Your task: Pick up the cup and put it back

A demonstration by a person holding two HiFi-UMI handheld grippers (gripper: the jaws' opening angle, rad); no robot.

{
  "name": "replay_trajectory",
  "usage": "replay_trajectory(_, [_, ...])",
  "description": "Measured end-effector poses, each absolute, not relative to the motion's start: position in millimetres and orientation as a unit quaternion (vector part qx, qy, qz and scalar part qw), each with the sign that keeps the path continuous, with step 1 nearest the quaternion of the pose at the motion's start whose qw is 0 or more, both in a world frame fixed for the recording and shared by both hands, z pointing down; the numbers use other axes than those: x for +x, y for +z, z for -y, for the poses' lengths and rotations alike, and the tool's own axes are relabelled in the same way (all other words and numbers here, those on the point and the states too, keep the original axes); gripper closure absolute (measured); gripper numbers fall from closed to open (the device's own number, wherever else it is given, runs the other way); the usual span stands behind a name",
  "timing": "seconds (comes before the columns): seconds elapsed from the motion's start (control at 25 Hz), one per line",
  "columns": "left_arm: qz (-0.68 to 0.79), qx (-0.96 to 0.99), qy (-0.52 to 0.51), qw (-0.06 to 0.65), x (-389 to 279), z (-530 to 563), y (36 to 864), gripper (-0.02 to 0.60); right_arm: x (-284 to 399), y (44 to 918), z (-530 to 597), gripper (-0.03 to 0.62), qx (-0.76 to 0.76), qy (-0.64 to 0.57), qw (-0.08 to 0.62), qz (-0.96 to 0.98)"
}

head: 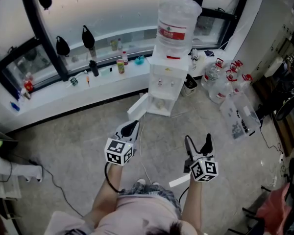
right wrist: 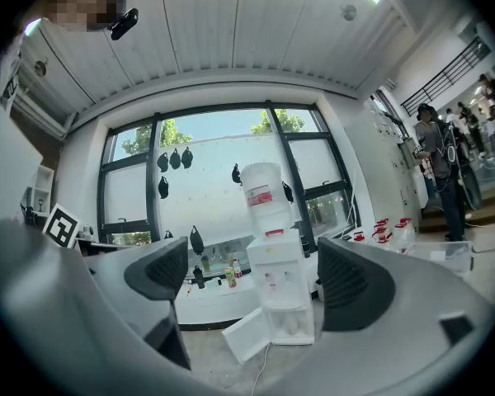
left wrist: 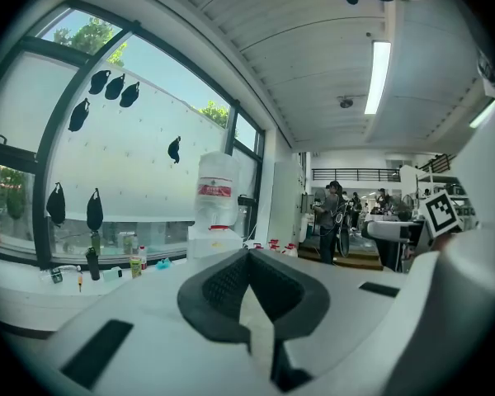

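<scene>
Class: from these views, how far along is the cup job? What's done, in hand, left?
Done: nothing confirmable; no cup can be made out. In hand: nothing. The right claw is open and empty, the left claw shut on nothing, both facing the water dispenser, whose lower door stands open. Left: unclear whether the cup awaits pickup or is already back.

office or lab hall: water dispenser point(head: 167, 80) by tall windows point(head: 108, 9), spare jugs point(head: 218, 80), ceiling strip light point(left wrist: 378, 74), floor cable point(head: 59, 187), people point(left wrist: 328, 221) at back.

The left hand-held gripper point(head: 129, 128) has jaws together; the right hand-held gripper point(head: 197, 142) gapes wide (both level).
</scene>
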State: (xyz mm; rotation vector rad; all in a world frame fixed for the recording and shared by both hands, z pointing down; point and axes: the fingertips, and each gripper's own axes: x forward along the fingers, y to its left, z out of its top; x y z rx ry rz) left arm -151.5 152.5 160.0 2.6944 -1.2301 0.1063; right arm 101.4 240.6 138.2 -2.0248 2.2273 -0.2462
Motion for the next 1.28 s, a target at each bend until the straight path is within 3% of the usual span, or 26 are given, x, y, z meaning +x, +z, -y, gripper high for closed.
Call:
replay_trajectory(0.4, [0.387, 0.917, 0.043, 0.092, -158, -146, 173, 0.557, 74, 155, -243, 0.111, -0.677, -0.091, 0.054, -0.729])
replay_trajectory(1.28, [0.385, 0.919, 0.038, 0.082, -104, -48, 178, 0.557, 126, 163, -148, 0.111, -0.678, -0.082, 0.067, -0.727])
